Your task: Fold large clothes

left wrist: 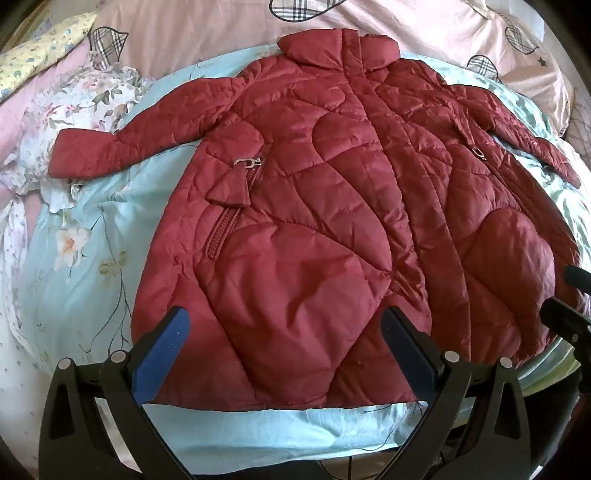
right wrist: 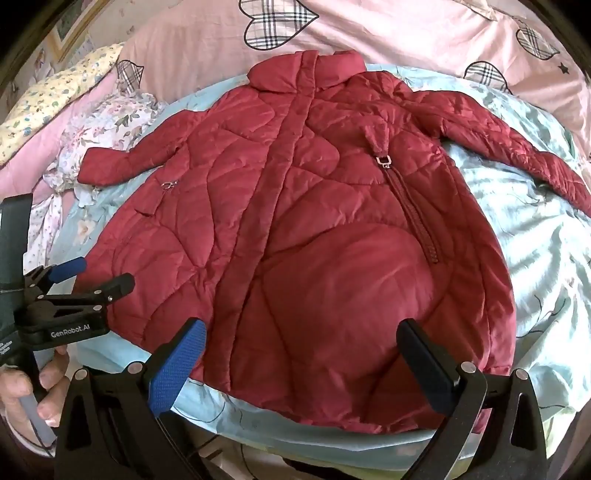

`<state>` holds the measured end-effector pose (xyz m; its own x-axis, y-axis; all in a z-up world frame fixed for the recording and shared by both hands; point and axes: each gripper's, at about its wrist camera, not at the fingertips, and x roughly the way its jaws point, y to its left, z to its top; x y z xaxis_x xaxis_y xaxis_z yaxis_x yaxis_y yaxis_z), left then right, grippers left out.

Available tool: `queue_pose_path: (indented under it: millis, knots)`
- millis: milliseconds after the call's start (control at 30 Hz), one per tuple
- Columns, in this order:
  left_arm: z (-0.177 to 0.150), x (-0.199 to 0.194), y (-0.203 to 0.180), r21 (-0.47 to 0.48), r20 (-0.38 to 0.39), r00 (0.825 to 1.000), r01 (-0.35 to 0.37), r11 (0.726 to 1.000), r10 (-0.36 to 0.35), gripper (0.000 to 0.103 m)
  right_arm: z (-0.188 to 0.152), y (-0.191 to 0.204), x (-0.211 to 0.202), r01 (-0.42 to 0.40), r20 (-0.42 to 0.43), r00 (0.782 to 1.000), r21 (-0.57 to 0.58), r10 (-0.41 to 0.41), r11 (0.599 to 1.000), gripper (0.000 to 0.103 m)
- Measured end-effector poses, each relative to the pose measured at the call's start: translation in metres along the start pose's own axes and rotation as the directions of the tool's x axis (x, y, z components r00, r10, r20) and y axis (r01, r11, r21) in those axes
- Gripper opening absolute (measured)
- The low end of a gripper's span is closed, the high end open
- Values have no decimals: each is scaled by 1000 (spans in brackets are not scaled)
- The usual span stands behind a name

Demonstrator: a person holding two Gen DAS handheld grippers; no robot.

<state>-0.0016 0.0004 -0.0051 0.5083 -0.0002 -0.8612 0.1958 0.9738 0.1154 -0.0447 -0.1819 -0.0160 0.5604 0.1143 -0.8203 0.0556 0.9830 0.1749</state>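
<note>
A dark red quilted coat [left wrist: 317, 206] lies flat, front up, on a light blue floral sheet [left wrist: 92, 229], collar at the far end, both sleeves spread out. It also shows in the right wrist view [right wrist: 314, 236]. My left gripper [left wrist: 284, 347] is open and empty, its fingers over the coat's hem on the left half. My right gripper [right wrist: 301, 354] is open and empty over the hem on the right half. The left gripper also shows at the left edge of the right wrist view [right wrist: 99, 275], open.
A pink duvet with plaid hearts [right wrist: 369, 33] lies bunched behind the collar. A floral cloth [left wrist: 74, 107] and a yellow pillow [left wrist: 33, 59] lie at the far left. The bed's near edge [left wrist: 277, 435] runs just below the hem.
</note>
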Motion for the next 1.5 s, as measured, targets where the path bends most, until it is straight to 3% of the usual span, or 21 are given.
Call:
queue_pose_path:
  millis: [967, 1133, 1233, 1500]
  knots:
    - [3, 4, -3, -6, 5, 1000, 16, 1000, -16, 103, 1, -4, 0, 0, 4, 1000, 1, 0, 1000, 103]
    - [4, 5, -2, -21, 6, 999, 48, 999, -48, 103, -2, 0, 1, -2, 8, 1000, 5, 1, 1000, 103]
    - [6, 8, -1, -40, -7, 996, 85, 996, -86, 103, 4, -4, 1, -2, 12, 1000, 10, 2, 1000, 103]
    - [12, 16, 0, -31, -6, 998, 70, 997, -70, 103, 8, -22, 4, 2, 17, 1000, 35, -3, 999, 103]
